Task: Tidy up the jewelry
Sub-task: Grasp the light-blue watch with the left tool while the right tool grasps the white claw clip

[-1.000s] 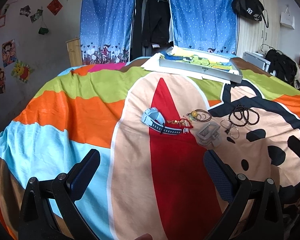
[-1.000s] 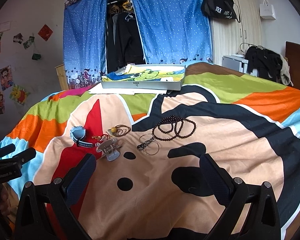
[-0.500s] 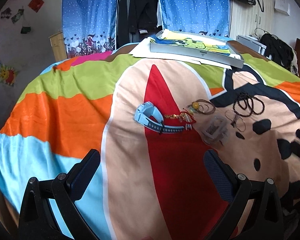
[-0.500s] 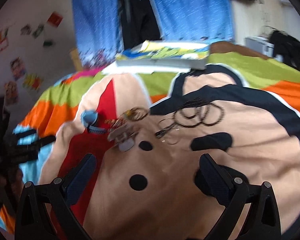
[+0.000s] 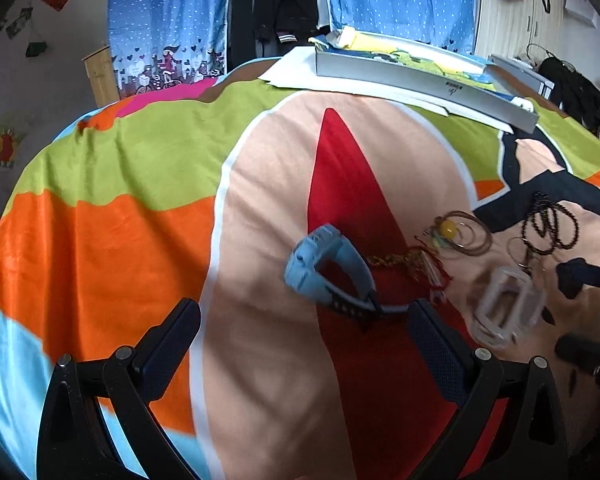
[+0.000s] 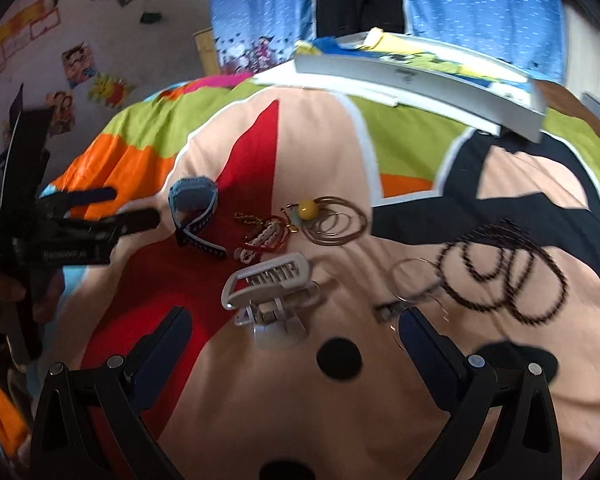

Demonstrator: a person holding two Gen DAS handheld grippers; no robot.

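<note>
Jewelry lies in a cluster on a colourful bedspread (image 5: 132, 168). In the left wrist view a light blue watch (image 5: 328, 264) sits just beyond my open left gripper (image 5: 302, 344). Right of it are a red and gold bracelet (image 5: 412, 264), a yellow bead on brown hoops (image 5: 456, 232), a clear hair clip (image 5: 504, 308) and a dark bead necklace (image 5: 552, 224). In the right wrist view my open right gripper (image 6: 296, 344) hovers just short of the hair clip (image 6: 268, 292). The watch (image 6: 194, 204), bracelet (image 6: 260, 232), hoops (image 6: 336, 220) and necklace (image 6: 500, 272) lie around it. Both grippers hold nothing.
A flat grey box (image 5: 420, 76) with bright folded fabric rests on white paper at the bed's far side. Thin wire rings (image 6: 416, 284) lie beside the necklace. My left gripper (image 6: 128, 208) shows at the left of the right wrist view. Blue curtains and hanging clothes stand behind the bed.
Both grippers have come in low toward the jewelry, which looks much larger. The right one has swung left onto the hair clip; the left one has closed in on the watch.
</note>
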